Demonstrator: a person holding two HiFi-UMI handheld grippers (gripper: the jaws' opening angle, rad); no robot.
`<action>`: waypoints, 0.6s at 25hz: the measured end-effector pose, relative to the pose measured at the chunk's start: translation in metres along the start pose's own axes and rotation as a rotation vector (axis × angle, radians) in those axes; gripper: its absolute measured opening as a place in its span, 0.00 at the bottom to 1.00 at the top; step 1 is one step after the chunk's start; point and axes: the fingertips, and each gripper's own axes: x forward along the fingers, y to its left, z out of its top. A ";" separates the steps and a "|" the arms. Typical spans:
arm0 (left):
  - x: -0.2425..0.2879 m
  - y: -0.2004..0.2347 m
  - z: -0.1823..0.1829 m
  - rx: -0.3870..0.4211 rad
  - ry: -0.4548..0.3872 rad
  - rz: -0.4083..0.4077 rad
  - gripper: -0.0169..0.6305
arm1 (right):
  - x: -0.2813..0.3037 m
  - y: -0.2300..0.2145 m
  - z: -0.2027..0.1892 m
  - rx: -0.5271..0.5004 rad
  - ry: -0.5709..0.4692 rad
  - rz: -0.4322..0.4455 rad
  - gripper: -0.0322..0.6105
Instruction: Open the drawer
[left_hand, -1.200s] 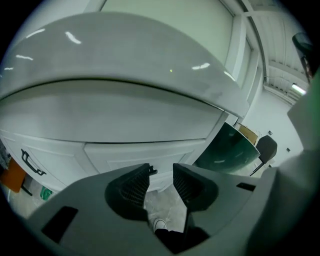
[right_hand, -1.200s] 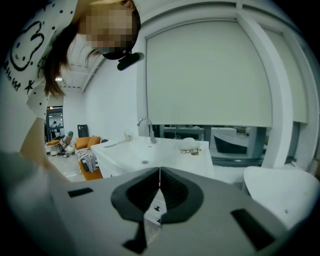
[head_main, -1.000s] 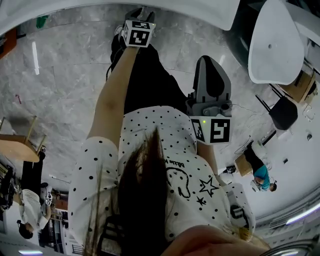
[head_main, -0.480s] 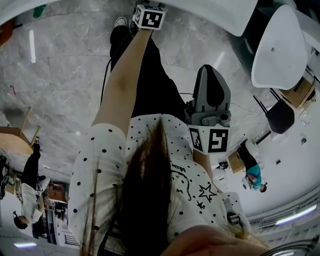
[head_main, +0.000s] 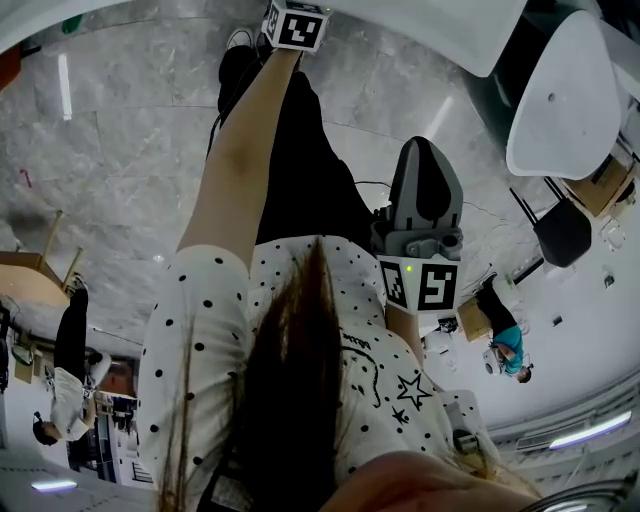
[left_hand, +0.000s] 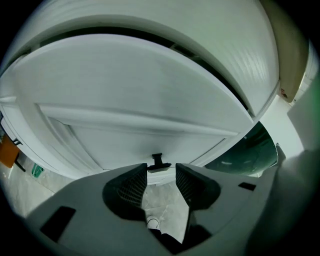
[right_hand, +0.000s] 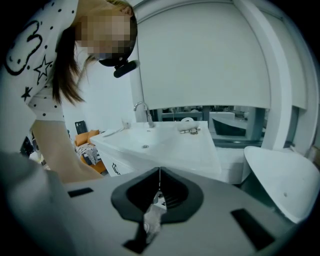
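In the left gripper view a white drawer front (left_hand: 135, 95) fills the frame, with a small black handle (left_hand: 158, 162) low at its middle. My left gripper (left_hand: 161, 173) is open; its ribbed fingertips (left_hand: 135, 182) stand on either side of the handle, just short of it, with nothing pressed. The head view shows only its marker cube (head_main: 297, 25), at the white cabinet's edge (head_main: 430, 30). My right gripper (right_hand: 159, 172) is shut on nothing and hangs back in front of my chest (head_main: 425, 150), looking at the sink cabinet (right_hand: 165, 150).
A faucet (right_hand: 144, 112) stands on the cabinet top. A white round chair (head_main: 560, 100) is to the right, near the right gripper. A grey marble floor (head_main: 120, 150) lies below, with a wooden chair (head_main: 30, 275) and other people farther off.
My left arm has stretched farther forward, carrying its marker cube up to the cabinet's edge. The right gripper has barely shifted in the head view.
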 end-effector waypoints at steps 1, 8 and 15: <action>0.001 0.000 0.000 0.010 0.002 -0.002 0.30 | 0.001 0.000 0.000 0.001 0.001 0.000 0.07; 0.007 0.011 0.007 0.003 0.005 0.015 0.25 | 0.013 0.000 0.002 0.014 0.007 0.007 0.07; 0.006 0.012 0.006 0.019 0.006 0.029 0.24 | 0.016 -0.008 0.001 0.019 0.012 -0.016 0.07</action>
